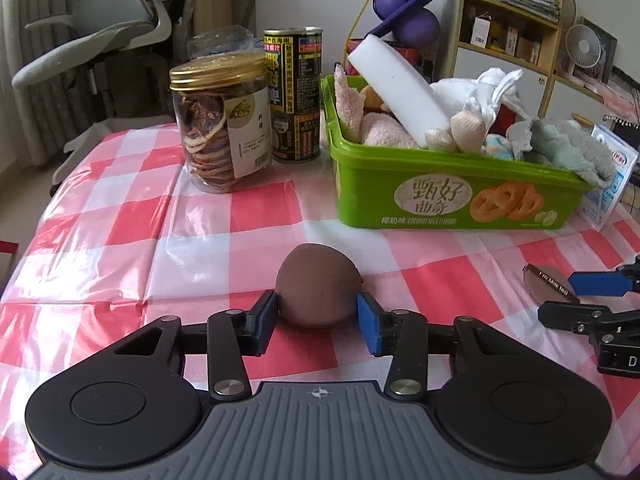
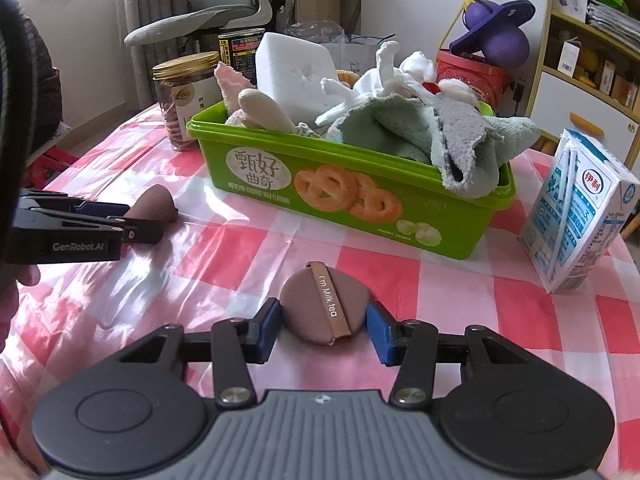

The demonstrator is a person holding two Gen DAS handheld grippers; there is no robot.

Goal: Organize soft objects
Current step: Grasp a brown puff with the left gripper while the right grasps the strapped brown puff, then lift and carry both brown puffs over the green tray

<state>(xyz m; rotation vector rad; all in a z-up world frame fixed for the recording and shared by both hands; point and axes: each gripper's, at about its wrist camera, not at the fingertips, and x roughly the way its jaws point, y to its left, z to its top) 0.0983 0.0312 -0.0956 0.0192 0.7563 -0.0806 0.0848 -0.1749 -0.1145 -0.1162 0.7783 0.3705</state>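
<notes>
A brown egg-shaped makeup sponge [image 1: 316,285] lies on the checked tablecloth between the pads of my left gripper [image 1: 317,312]; both pads touch its sides. It also shows in the right wrist view [image 2: 154,206]. A flat round brown powder puff [image 2: 324,308] with a strap reading "I'm Milk tea" lies between the pads of my right gripper [image 2: 325,326], and the pads touch its edges. The green cookie tub [image 1: 452,204] [image 2: 280,188] behind holds towels, plush pieces and a white foam block [image 1: 400,88].
A gold-lidded jar [image 1: 218,124] and a dark can [image 1: 295,94] stand left of the tub. A milk carton [image 2: 580,212] stands at the tub's right. An office chair, shelves and a purple toy are beyond the table.
</notes>
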